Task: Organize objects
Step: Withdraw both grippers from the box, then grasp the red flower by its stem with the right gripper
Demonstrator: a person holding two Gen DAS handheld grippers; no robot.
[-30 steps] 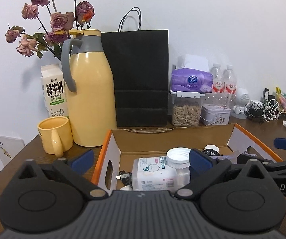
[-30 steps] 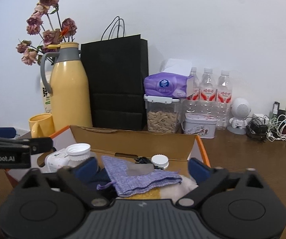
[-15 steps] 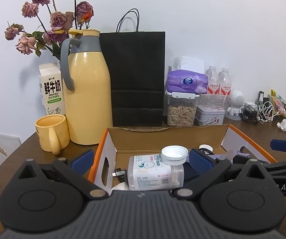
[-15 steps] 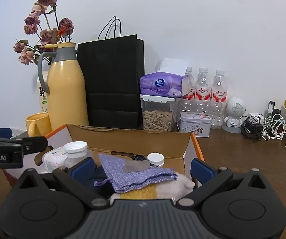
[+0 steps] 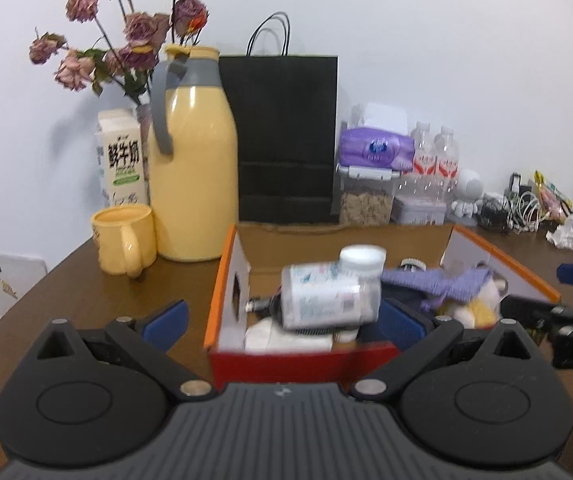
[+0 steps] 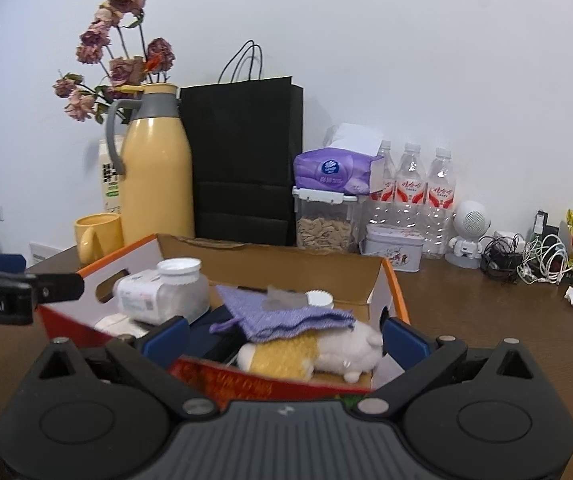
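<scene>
The box (image 5: 226,280), low in the frame's centre on the desk (image 5: 86,288), already holds a bottle (image 5: 326,296), a purple pouch (image 6: 286,316) and a plush toy (image 6: 326,348), so packing looks well along. Both the left gripper (image 5: 282,320) and right gripper (image 6: 286,336) are released, grasping nothing.

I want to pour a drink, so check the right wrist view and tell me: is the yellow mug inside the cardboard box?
No, the yellow mug stands on the table outside the cardboard box, beside the yellow jug.
</scene>
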